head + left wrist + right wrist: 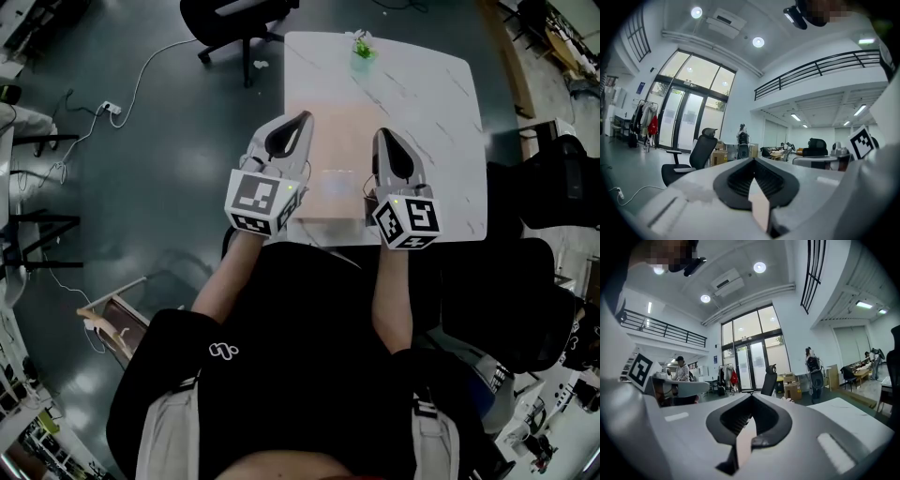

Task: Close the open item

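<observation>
Flanking a pale pink flat box (330,164), left gripper (303,119) and right gripper (382,134) sit jaws together, empty. Box lid state unreadable; near corners hidden behind grippers.

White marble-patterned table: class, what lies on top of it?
A flat beige rectangular box near its front edge, a small green object at the far edge. The left tongs and right tongs hide parts of the box's side edges.
</observation>
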{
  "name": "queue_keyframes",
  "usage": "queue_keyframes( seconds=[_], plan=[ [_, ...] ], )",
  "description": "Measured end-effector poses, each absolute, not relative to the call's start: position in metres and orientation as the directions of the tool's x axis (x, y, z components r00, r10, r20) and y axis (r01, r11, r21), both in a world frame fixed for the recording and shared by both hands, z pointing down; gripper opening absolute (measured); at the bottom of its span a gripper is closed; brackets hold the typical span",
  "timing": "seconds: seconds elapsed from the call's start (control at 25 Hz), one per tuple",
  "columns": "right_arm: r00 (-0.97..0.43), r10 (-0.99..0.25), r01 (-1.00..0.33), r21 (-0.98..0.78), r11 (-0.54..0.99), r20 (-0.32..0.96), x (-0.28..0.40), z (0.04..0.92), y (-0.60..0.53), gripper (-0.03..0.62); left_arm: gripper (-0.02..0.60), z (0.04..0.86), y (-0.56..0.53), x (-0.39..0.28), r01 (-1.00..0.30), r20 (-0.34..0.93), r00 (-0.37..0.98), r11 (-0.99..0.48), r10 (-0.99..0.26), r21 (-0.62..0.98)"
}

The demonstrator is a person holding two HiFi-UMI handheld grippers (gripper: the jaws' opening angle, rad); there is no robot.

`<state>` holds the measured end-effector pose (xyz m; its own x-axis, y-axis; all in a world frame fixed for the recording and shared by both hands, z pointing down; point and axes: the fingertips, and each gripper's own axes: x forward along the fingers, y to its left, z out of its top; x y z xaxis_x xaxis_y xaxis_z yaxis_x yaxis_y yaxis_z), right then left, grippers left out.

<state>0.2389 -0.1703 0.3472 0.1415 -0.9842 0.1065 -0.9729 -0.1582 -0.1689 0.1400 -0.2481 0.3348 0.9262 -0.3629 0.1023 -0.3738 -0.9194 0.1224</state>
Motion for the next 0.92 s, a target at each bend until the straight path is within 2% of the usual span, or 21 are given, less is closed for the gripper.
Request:
queue_keyframes(
  seconds=[0.92],
  plan=[
    [0.102, -0.991, -0.986, -0.121, -0.112, 0.088, 0.222, 0.335, -0.173, -0.009, 0.000, 0.338, -0.245, 0.126, -0.415, 0.116, 0.908, -0.902, -0.403, 0.121]
  ],
)
